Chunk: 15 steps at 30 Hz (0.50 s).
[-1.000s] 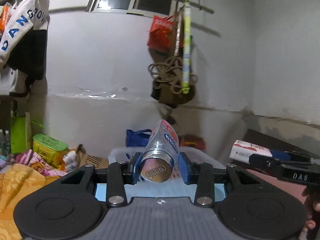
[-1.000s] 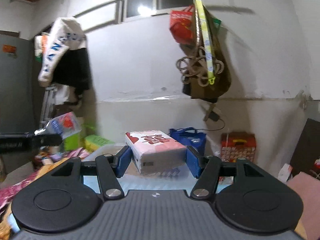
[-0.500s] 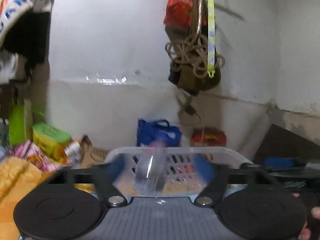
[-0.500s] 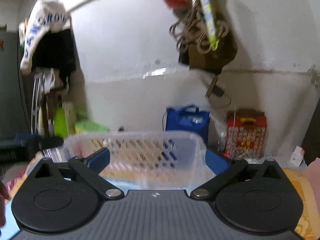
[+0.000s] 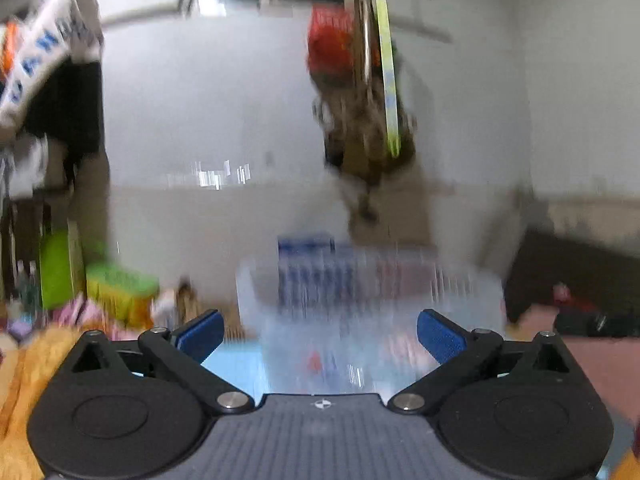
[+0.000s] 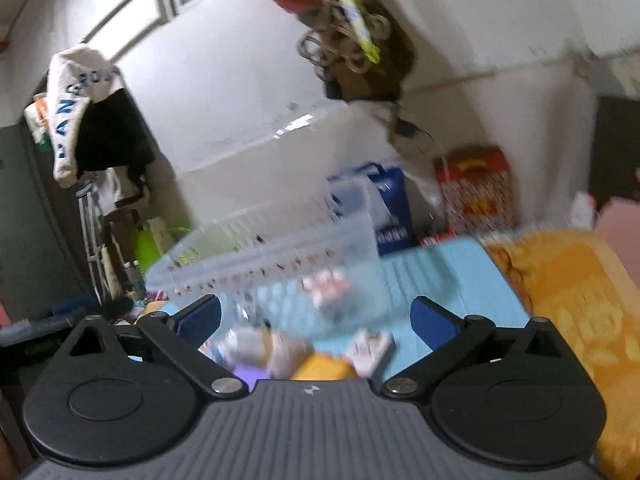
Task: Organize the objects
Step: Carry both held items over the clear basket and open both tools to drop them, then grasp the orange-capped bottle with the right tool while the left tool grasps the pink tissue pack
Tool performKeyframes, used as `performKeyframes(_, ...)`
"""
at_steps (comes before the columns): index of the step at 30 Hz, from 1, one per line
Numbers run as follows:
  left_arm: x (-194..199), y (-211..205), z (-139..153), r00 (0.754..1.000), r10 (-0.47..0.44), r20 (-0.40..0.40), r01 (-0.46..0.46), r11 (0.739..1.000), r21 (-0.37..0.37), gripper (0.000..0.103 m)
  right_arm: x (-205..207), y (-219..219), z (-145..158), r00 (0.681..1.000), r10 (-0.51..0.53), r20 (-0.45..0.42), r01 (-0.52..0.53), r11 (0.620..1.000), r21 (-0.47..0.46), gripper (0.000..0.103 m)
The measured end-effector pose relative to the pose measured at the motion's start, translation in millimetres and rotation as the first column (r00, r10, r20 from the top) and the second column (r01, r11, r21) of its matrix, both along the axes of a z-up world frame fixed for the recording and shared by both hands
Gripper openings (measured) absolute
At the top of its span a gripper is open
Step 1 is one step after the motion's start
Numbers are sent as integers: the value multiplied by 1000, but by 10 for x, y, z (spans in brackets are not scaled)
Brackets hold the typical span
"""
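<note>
Light blue mat with a basket on it

We've got a light blue mat carrying everything, with the clear slotted plastic basket sitting right on it. A white-and-red packet lies flat on the mat just in front of the basket, next to some blurry stuff we can't identify. An orange blanket borders the mat's right edge.

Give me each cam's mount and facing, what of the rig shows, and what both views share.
Left wrist: on the left gripper, looking forward and level at the clear basket and wall; open blue-padded fingers and black body show.
Right wrist: on the right gripper, rolled and tipped down toward the basket, blue mat and loose items; open fingers show.
Shared: basket, hanging bundle, blue bag.
</note>
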State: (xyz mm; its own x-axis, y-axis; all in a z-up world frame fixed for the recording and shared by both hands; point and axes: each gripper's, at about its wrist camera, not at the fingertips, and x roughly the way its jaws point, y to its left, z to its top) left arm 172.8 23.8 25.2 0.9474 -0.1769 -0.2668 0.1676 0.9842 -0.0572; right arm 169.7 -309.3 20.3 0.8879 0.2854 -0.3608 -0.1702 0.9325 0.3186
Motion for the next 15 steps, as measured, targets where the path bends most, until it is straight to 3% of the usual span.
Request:
performKeyframes(2,-3,-29,-142,997,-5,-72,7,1000,28,103,9,29,-76,999,-21,-27,21,999,-26,103)
performKeyframes(6,-28,-16,-359,994,-9,-109,19,996,92,103,106,128,-210,997,-29,-76,21,994,-106,103)
performKeyframes(10,-4,78,-480,986,-26,-164,38,997,72,103,198,170,-386,988,-8,-153,-3,997,-71,103)
performKeyframes(12,33,98,-566,981,-19,-194,35,996,79,103,267,217,-471,980,-1,-199,-22,994,-111,103)
performKeyframes(15,43,112,-680,979,-14,-202,32,996,88,103,278,236,-512,979,-9,-203,-16,992,-122,103)
